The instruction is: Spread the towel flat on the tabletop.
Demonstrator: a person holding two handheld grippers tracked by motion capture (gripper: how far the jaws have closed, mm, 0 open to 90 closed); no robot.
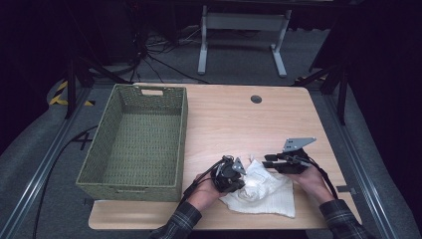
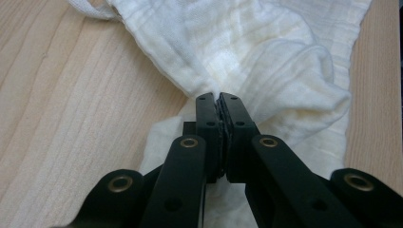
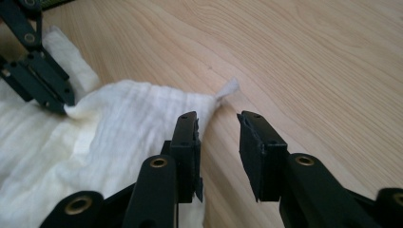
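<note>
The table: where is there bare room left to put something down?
The table is bare from the wicker basket across to its right edge, beyond the white cloth out to the far edge with its small round hole. The basket's floor is free too. The near right side is crowded: the left hand-held gripper pinches the cloth, the right hand-held gripper stands at its corner.

Cream-white cloth, green woven basket

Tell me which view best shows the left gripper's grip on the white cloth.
The left gripper view: its own jaws stand closed, pinching a fold of the white cloth. The right gripper view shows the left gripper from the side, biting the cloth's edge. The high view shows it from above, its jaws hidden.
</note>
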